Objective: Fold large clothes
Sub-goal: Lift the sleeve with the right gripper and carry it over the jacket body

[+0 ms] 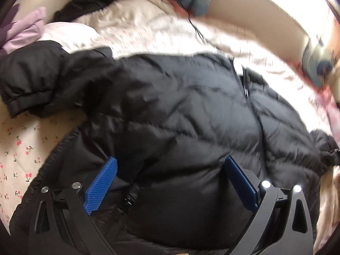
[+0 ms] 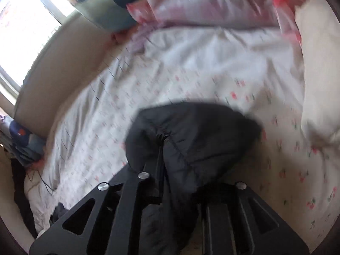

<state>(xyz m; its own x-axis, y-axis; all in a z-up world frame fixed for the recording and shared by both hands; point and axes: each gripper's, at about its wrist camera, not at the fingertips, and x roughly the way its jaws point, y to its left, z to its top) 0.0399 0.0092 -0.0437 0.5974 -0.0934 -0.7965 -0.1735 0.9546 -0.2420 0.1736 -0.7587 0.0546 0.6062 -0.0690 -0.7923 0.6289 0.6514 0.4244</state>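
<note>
In front of me is a bed with a white cherry-print sheet [image 2: 191,68]. On its far side lies a pink flowered pillow [image 2: 212,4]. At the left a beige wall [image 2: 70,63] runs along the bed, and a window [image 2: 25,27] there gives strong daylight.

jacket [image 1: 180,110]: spread on the bed sheet [image 1: 25,146]
sleeve [image 1: 27,85]: out to jacket's left
pillow [image 2: 316,68]: apparently right, beyond the jacket
</note>
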